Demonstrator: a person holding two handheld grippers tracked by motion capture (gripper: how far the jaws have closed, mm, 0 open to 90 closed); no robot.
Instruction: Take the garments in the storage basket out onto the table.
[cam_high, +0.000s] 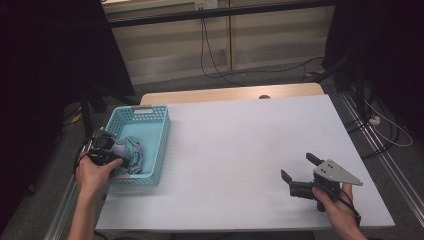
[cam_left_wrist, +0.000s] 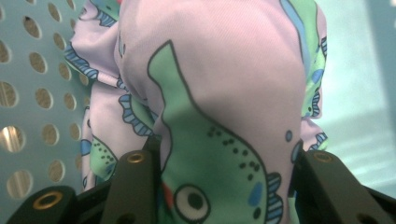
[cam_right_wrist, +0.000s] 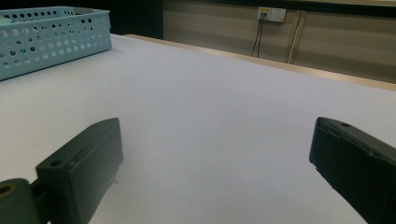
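Observation:
A lilac cloth (cam_high: 132, 153) printed with green fish and blue trim lies bunched in a light-blue perforated basket (cam_high: 145, 109) at the table's left edge. My left gripper (cam_high: 118, 150) reaches into the basket from its near left side. In the left gripper view the cloth (cam_left_wrist: 219, 93) bulges up between both black jaws, and the left gripper (cam_left_wrist: 229, 161) is shut on it, with the basket's holed wall (cam_left_wrist: 37, 93) behind. My right gripper (cam_high: 297, 165) rests low over the white table near the front right, open with nothing between its jaws; in its own view the right gripper (cam_right_wrist: 215, 126) faces bare tabletop.
The white table top (cam_high: 240, 145) stretches between the two grippers. The basket (cam_right_wrist: 51, 37) stands far left in the right gripper view. Cables and a wall socket (cam_right_wrist: 271, 14) lie beyond the table's far edge. Dark stands flank both sides.

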